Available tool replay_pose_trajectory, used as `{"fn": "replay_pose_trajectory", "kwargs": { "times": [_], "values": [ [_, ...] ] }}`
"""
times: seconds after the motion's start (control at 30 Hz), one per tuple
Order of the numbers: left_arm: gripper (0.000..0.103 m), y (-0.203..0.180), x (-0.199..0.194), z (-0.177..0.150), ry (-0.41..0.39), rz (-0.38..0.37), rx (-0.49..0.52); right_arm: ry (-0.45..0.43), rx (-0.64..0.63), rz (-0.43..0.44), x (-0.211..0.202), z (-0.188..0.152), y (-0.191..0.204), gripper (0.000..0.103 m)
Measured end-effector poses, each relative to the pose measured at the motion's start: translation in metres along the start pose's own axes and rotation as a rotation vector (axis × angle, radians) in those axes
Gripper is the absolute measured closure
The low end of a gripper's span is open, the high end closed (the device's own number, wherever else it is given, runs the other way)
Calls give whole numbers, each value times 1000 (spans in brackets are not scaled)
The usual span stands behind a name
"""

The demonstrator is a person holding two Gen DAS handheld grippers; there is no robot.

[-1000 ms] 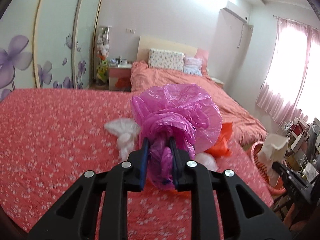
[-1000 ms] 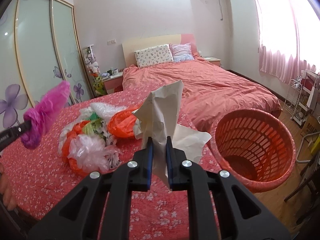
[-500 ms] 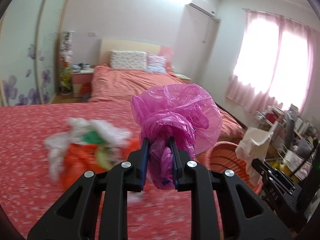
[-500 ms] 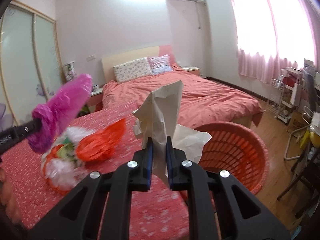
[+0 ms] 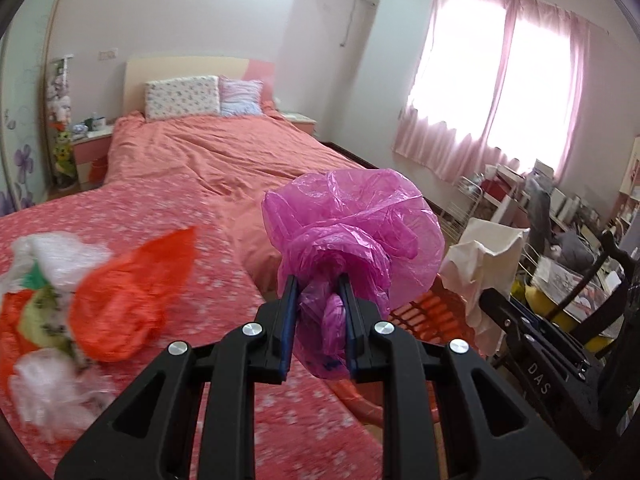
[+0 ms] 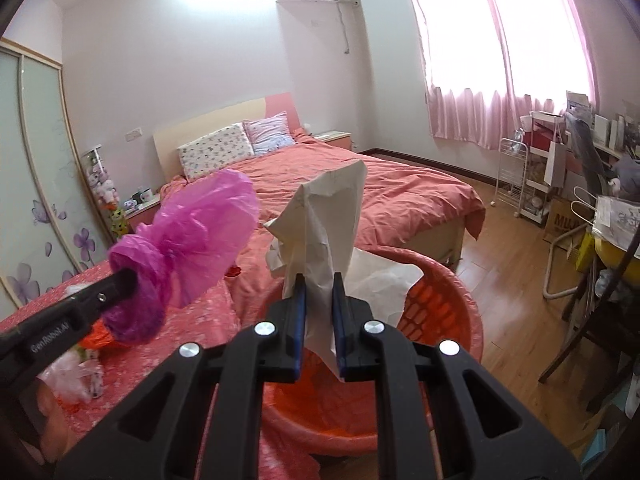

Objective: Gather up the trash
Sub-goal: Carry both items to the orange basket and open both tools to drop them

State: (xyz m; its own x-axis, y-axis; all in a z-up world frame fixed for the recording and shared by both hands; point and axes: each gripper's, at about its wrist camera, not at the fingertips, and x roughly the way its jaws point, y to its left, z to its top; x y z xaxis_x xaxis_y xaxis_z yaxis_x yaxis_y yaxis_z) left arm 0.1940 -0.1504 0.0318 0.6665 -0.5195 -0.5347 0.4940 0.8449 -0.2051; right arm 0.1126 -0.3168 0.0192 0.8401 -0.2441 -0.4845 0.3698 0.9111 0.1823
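My left gripper is shut on a crumpled magenta plastic bag, held in the air beside the bed edge; it also shows in the right wrist view. My right gripper is shut on a crumpled beige paper, held just above the open orange laundry-style basket. In the left wrist view the paper and the basket sit to the right. A pile of orange, white and green plastic bags lies on the red floral bedspread at left.
A second bed with a salmon duvet stands behind. A black chair and a cluttered desk are on the right, over wooden floor. A white wire rack stands under the pink-curtained window.
Both grippers have swung right, away from the bag pile and toward the basket. The right gripper with the paper now hangs over the basket's mouth; both grips are unchanged.
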Motion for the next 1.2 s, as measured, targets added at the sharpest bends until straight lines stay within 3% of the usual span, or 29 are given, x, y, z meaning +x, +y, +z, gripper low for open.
{"fn": "replay_pose_trajectory", "kwargs": {
  "times": [0.57,0.83,0.93,1.2],
  "values": [
    [81,-26,42,-6,83,-43,5,10,59,-40,22,-3,-33,89],
    [63,-23,56,-13,130,-22,-14,26,79,-38,33,-6,-39,83],
    [56,-19,56,-16,133,-7,-18,36,69,-44,35,-9,-34,76],
    [53,-2,44,-18,132,45,-32,27,16,-61,27,-11,-19,64]
  ]
}}
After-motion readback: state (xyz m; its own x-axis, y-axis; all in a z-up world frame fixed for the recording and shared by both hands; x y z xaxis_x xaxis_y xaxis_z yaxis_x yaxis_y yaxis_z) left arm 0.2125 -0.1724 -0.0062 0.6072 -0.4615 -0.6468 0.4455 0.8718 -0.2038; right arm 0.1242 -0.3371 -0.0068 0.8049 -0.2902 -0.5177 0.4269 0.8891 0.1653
